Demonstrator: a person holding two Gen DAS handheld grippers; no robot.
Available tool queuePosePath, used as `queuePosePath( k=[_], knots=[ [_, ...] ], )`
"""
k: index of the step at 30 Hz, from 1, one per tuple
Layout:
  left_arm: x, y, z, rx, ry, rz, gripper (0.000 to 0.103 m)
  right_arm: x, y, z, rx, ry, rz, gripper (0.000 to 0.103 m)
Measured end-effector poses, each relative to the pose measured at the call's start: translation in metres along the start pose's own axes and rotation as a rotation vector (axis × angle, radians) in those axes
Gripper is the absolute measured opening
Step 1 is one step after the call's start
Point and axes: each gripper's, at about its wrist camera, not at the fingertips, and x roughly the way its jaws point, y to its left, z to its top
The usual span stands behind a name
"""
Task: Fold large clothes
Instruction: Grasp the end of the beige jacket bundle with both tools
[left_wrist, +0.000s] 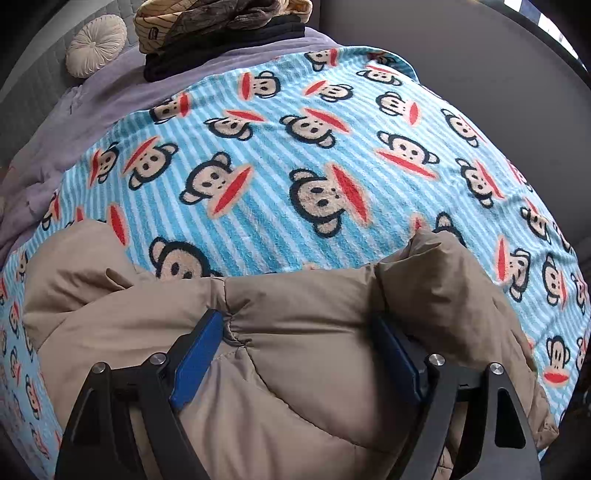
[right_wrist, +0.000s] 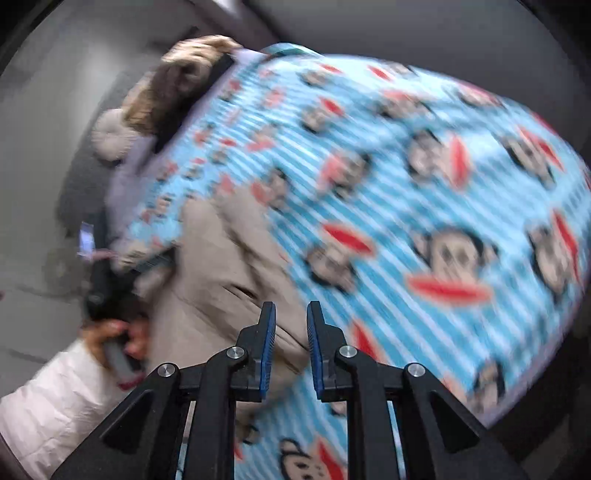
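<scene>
Left gripper (left_wrist: 299, 325): I point it steeply down; my jaws stand wide, and padded beige cloth bulges between the blue pads (left_wrist: 197, 360).
Right gripper (right_wrist: 291, 314): my jaws are a narrow gap apart, nothing between them.
Left hand (right_wrist: 114, 339): it grips the handle, a white sleeve (right_wrist: 55, 402) behind.

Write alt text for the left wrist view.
The left gripper straddles a bulky fold of a beige puffer jacket lying on a blue striped monkey-print blanket. Beyond it sit a pile of folded clothes and a round cream cushion.
</scene>
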Motion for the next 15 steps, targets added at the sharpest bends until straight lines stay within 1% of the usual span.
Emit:
queuePosePath(
  k=[1, 2, 4, 5, 7, 9, 10, 15],
  knots=[
    [-0.001, 0.000, 0.000, -0.001, 0.006, 0.007, 0.084, 0.009, 0.014, 0.011, -0.053, 0.017, 0.031, 0.019],
    [-0.003, 0.000, 0.001, -0.003, 0.011, 0.013, 0.084, 0.015, 0.022, 0.015, -0.085, 0.031, 0.041, 0.019],
    [-0.014, 0.003, 0.002, -0.030, 0.020, 0.036, 0.084, 0.046, 0.046, 0.025, -0.183, 0.102, 0.048, 0.019],
    [-0.022, 0.006, 0.001, -0.049, 0.019, 0.039, 0.084, 0.057, 0.051, 0.024, -0.206, 0.127, 0.035, 0.019],
    [-0.040, 0.014, -0.001, -0.086, 0.016, 0.034, 0.084, 0.091, 0.056, 0.023, -0.252, 0.206, -0.026, 0.019],
    [-0.065, 0.026, -0.011, -0.127, 0.007, 0.028, 0.084, 0.111, 0.048, 0.021, -0.245, 0.259, -0.053, 0.019],
    [-0.076, 0.032, -0.018, -0.147, 0.006, 0.026, 0.084, 0.115, 0.043, 0.020, -0.234, 0.276, -0.049, 0.019],
    [-0.107, 0.057, -0.057, -0.234, 0.036, 0.068, 0.084, 0.123, 0.032, 0.025, -0.228, 0.307, -0.040, 0.019]
  ],
)
